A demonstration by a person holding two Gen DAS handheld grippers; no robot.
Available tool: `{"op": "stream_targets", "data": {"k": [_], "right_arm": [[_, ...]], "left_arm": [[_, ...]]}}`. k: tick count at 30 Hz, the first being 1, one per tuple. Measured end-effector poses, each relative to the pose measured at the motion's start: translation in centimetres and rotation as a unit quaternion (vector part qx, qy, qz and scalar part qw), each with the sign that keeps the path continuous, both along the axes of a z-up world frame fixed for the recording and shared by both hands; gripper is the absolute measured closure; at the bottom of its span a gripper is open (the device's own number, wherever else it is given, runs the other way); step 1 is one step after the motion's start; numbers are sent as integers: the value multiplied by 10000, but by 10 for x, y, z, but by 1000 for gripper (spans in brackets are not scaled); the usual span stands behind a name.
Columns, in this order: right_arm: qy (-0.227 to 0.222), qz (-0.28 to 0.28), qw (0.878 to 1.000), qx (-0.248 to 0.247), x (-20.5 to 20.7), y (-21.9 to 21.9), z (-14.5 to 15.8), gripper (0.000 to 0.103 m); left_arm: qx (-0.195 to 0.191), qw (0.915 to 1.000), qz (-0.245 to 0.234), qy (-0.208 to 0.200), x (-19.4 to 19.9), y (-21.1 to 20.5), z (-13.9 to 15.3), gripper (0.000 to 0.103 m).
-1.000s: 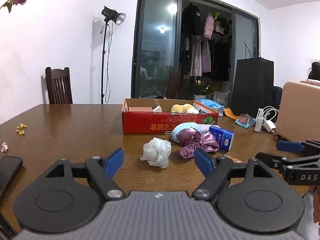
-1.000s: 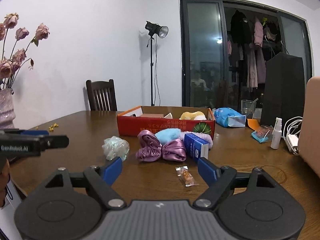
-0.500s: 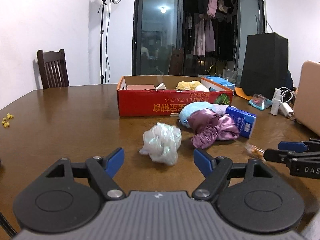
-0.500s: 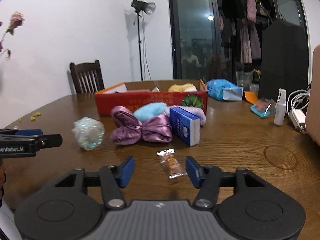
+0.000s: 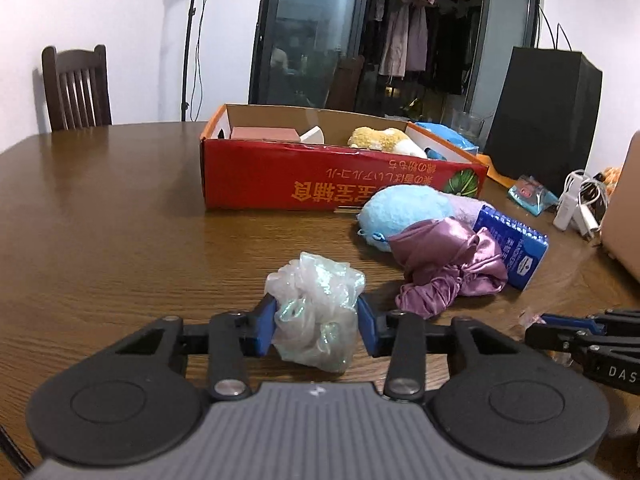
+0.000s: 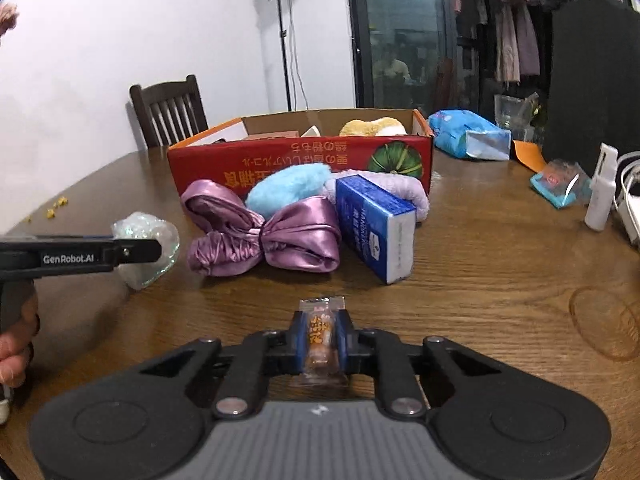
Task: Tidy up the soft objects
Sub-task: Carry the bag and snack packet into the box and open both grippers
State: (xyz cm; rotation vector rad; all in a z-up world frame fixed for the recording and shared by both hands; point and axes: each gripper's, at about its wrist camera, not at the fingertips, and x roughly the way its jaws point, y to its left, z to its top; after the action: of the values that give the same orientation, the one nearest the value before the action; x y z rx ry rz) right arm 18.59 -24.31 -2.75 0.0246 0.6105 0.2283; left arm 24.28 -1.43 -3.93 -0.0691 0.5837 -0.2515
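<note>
**Table inventory: two items taken between the tongs**

Left tongs (image 5: 317, 325): the jaws are closing, and a crumpled translucent plastic bundle (image 5: 316, 312) is seen between the blue pads (image 5: 265, 326), both of which are pressed against its sides. The bundle is resting on the wooden table (image 5: 120, 240).

Right tongs (image 6: 320, 340): closed nearly together and clamped on a small wrapped candy (image 6: 321, 334), whose clear wrapper end is seen sticking out ahead of the pads. The candy is held low over the table.

Ahead of the right tongs, and ahead and to the right of the left tongs: a purple satin bow-shaped cloth (image 6: 264, 232) is laid on the table, with a light blue plush (image 6: 286, 188) just behind it and touching it. A pale lilac plush (image 6: 396, 192) is seen behind a blue carton (image 6: 374, 226), which is set just to the right of the cloth.

Farther ahead of both tongs: a red cardboard box (image 5: 320, 184) is placed open, with a yellow plush (image 5: 380, 140) inside at its right end.

Far right of the right tongs: a blue packet (image 6: 468, 140), a small teal packet (image 6: 560, 184) and a white spray bottle (image 6: 602, 186) are set well apart from the soft pile.

Left edge of the right view: a hand (image 6: 16, 340) is seen gripping the left tongs' handle.
</note>
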Motion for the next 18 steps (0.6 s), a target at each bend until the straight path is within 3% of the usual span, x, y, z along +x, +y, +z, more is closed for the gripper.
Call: {"op": "stream_targets", "data": {"k": [6,10,13,18], "right_arm": [[2,-7,10000,15,-1,0,-1,89],[-3,-20,10000,9,-1,0,-1,89],[-140,-52,9999,-73,-7,1,1,89],[-302,85,9995,-5,-28,6,9,89]], "left_arm": [[-205,9998,41,62,1,6,0,62],[-118,9999,123,-19,-1,4,2,62],[72,9997,159,-179,-13,-1,4,62],[-15,9995,164,-267,-42,5,8,62]]}}
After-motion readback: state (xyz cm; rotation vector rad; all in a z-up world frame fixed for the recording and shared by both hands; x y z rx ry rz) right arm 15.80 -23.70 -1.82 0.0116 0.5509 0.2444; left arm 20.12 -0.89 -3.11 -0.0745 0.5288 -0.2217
